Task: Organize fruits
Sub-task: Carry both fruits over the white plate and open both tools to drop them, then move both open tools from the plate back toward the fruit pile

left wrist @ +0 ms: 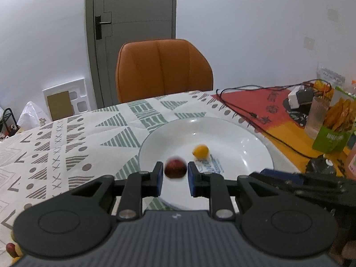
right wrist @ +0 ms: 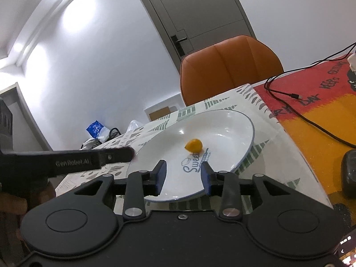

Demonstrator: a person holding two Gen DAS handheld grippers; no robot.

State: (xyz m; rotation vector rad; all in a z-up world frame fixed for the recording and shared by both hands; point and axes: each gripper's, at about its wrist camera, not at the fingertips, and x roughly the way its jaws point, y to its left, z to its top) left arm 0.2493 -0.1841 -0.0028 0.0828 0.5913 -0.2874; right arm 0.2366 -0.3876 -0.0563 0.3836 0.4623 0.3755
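Observation:
A white plate (left wrist: pixel 244 140) (right wrist: pixel 233 124) lies on the patterned cloth with a small yellow fruit (left wrist: pixel 201 151) (right wrist: pixel 194 145) near its middle. In the left wrist view a dark red fruit (left wrist: pixel 175 168) shows blurred between the blue pads of my left gripper (left wrist: pixel 175 174), above the plate's near rim. A slim gap shows on each side of it, so the jaws stand open. My right gripper (right wrist: pixel 183 173) is open and holds nothing, low over the plate's near edge. From the right wrist view the left gripper (right wrist: pixel 115 155) reaches in side-on at the left and hides the red fruit.
An orange chair (left wrist: pixel 163 69) stands behind the table. Black cables (left wrist: pixel 249 111) cross a red and orange mat (left wrist: pixel 255 98) to the right. A ribbed glass (left wrist: pixel 316 118) and snack bags (left wrist: pixel 338 120) stand at far right. More small fruit (left wrist: pixel 11 249) lies at bottom left.

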